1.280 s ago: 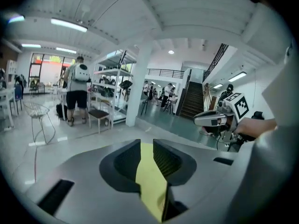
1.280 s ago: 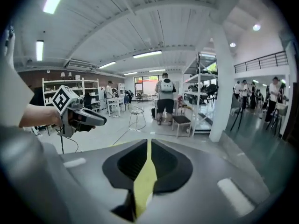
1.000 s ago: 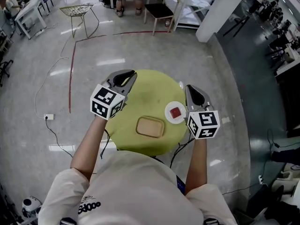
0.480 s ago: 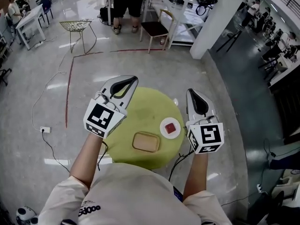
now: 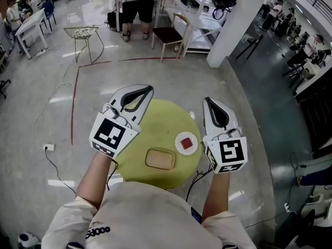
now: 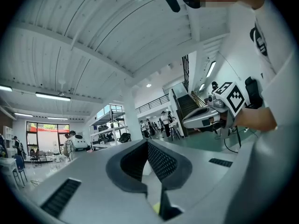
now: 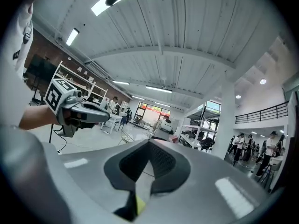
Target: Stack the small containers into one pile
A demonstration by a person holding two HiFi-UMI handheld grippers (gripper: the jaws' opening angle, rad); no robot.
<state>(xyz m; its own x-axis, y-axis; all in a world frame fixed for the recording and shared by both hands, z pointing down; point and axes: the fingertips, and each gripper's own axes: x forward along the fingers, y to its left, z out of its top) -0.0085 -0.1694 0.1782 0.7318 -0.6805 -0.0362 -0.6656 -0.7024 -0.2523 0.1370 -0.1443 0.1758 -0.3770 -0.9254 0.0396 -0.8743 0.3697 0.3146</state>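
1. The left gripper (image 5: 150, 89) is held in the air over the left edge of the round yellow-green desk (image 5: 155, 121), tips pointing away from the person.
2. In the left gripper view its fingers (image 6: 163, 161) are pressed together with nothing between them. They point out into the hall, not down at the desk.
3. The right gripper (image 5: 207, 100) is held over the desk's right edge, roughly level with the left one and well apart from it.
4. In the right gripper view its fingers (image 7: 162, 163) are likewise closed on each other and empty.
5. A tan rectangular container (image 5: 160, 158) lies flat on the desk near the edge closest to the person, between the two grippers in the head view. Neither gripper touches it.
6. A round white container (image 5: 187, 142) with something red inside sits on the desk just to the right of the tan one and a little farther from the person. The two are close but apart, not stacked.
7. The desk stands on a glossy grey floor (image 5: 46, 87) marked with a red line (image 5: 73, 105).
8. Beyond the desk are a chair with a dark seat (image 5: 167, 33), a wire-frame stool (image 5: 82, 32), a white pillar (image 5: 232, 22) and a standing person (image 5: 136, 4).
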